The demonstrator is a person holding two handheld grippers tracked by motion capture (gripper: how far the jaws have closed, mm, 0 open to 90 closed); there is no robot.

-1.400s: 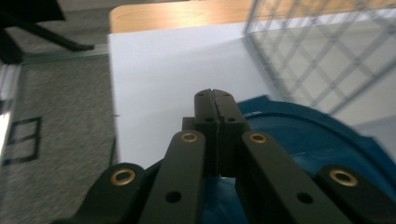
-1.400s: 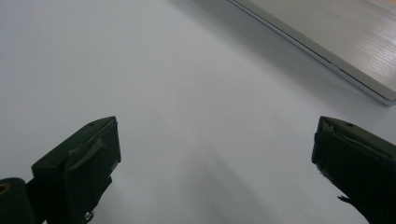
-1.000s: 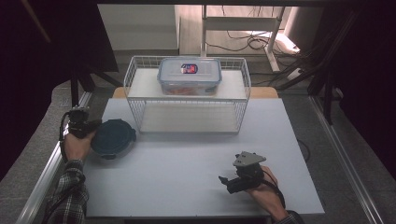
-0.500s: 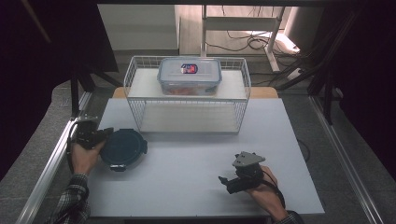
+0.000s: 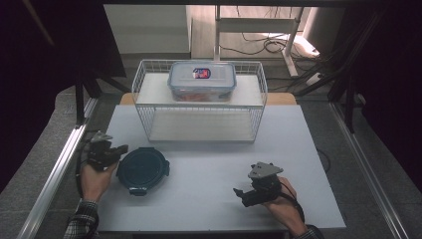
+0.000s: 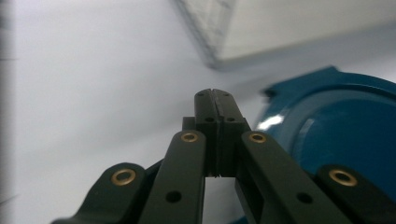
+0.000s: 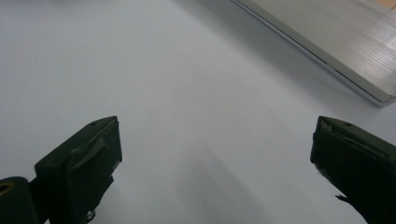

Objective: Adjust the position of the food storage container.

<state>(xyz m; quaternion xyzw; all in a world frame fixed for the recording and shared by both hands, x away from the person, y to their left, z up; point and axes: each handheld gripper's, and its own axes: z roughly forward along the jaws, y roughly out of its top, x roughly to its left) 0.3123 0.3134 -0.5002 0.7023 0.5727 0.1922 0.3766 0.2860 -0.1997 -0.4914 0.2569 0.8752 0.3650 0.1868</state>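
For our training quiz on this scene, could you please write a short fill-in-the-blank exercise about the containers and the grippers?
1. The round lid lying on the white table is dark ____.
2. The clear lidded box sits on top of the wire ____.
3. The left gripper has its jaws ____.
4. The right gripper has its jaws ____.

Missing words: blue; rack; shut; open
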